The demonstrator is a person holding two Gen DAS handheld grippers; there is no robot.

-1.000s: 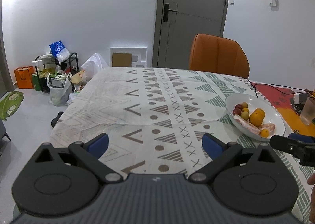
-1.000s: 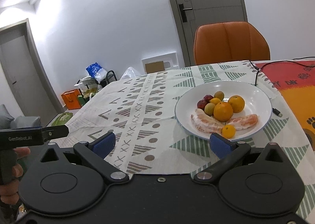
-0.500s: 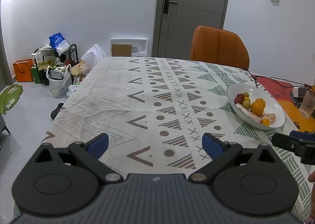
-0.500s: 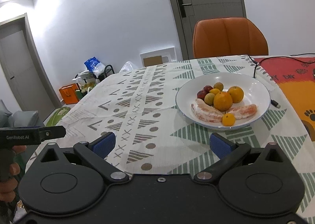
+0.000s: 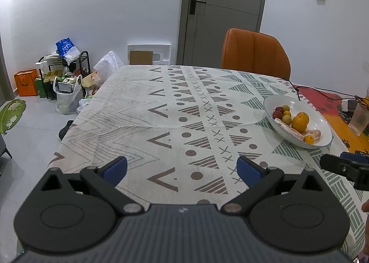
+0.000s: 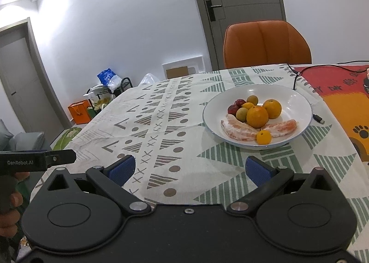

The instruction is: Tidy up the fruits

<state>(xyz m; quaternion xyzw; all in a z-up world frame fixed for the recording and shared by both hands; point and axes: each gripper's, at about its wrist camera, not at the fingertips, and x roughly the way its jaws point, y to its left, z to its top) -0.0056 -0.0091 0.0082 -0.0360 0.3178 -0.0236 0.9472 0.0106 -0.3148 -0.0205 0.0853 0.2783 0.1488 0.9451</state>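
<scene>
Two tools — left tool (image 5: 181,169) and right tool (image 6: 188,169) — gape empty above the tablecloth (image 5: 175,110), near the fruit plate (image 6: 297,99).

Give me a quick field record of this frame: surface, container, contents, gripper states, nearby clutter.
surface: table with patterned cloth
container: white bowl, right side of table
contents: two oranges, small orange fruit, two peeled citrus segments, red and green-yellow small fruits
left gripper: open, empty
right gripper: open, empty, short of bowl
nearby: black cable, orange chair
</scene>
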